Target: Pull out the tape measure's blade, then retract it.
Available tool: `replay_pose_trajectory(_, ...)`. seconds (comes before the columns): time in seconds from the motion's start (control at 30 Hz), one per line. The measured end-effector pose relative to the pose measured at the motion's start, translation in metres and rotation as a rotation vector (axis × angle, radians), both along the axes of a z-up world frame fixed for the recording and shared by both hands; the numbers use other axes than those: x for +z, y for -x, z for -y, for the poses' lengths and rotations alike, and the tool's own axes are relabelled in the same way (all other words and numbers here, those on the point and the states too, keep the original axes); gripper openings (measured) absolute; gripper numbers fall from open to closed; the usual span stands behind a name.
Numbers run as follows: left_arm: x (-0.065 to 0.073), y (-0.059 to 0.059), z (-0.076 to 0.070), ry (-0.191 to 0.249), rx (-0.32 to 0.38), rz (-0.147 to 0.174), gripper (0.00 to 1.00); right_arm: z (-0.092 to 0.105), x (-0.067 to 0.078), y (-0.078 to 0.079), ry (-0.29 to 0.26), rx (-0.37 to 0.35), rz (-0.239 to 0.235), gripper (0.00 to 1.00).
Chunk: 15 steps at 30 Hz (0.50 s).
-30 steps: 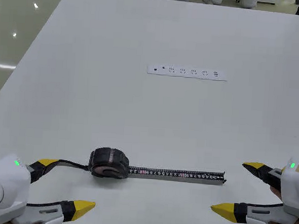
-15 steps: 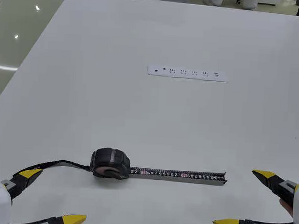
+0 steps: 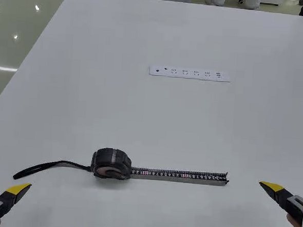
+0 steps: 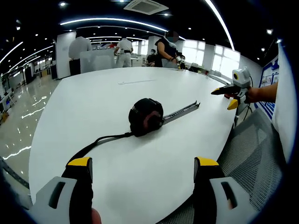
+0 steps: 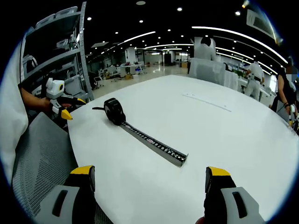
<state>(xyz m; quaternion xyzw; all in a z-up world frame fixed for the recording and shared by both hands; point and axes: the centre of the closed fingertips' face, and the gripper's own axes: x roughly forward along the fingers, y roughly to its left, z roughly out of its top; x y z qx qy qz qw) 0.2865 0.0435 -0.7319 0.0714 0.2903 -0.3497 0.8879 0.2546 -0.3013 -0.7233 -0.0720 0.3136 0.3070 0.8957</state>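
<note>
A black tape measure (image 3: pixel 111 164) lies on the white table (image 3: pixel 156 119), its blade (image 3: pixel 178 175) drawn out to the right and its strap (image 3: pixel 45 167) trailing left. In the left gripper view the case (image 4: pixel 145 116) sits ahead of my open left gripper (image 4: pixel 142 168), apart from it. In the right gripper view the blade's tip (image 5: pixel 180 159) lies ahead of my open right gripper (image 5: pixel 147 177), the case (image 5: pixel 114 110) beyond. My left gripper's yellow fingertip (image 3: pixel 17 189) shows at the head view's bottom left, my right gripper (image 3: pixel 253 212) at the bottom right. Both hold nothing.
A white power strip (image 3: pixel 189 73) lies flat farther back on the table. The table's left edge (image 3: pixel 25 70) drops to a glossy floor. People stand beyond the table's far side (image 4: pixel 125 49). Grey mesh chair seats (image 5: pixel 44 149) sit by the near edge.
Both grippers have drawn back toward me and away from the tape measure, the left one leaving the strap. The tape measure lies still with its blade out.
</note>
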Motion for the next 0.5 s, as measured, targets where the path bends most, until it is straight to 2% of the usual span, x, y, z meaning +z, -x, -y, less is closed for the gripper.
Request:
replay_pose_trajectory(0.03,-0.001,0.001,0.0,-0.001,-0.001,-0.001,0.87,0.001,-0.003,0.003,0.011,0.002,-0.004,0.99)
replay_pose_trajectory(0.07,-0.003,0.004,0.002,0.011,-0.001,-0.023,0.87,0.0,-0.004,0.006,0.008,0.001,-0.01,0.99)
replay_pose_trajectory(0.23,-0.003,0.009,0.001,0.007,-0.001,-0.022,0.89,-0.002,-0.008,0.015,0.001,-0.012,-0.014,0.99)
replay_pose_trajectory(0.33,-0.004,0.012,0.001,0.0,-0.008,-0.022,0.89,-0.001,-0.007,0.017,-0.007,-0.023,-0.01,0.99)
replay_pose_trajectory(0.5,-0.004,0.014,0.001,0.013,0.0,-0.029,0.89,-0.002,-0.007,0.018,-0.009,-0.025,-0.01,0.99)
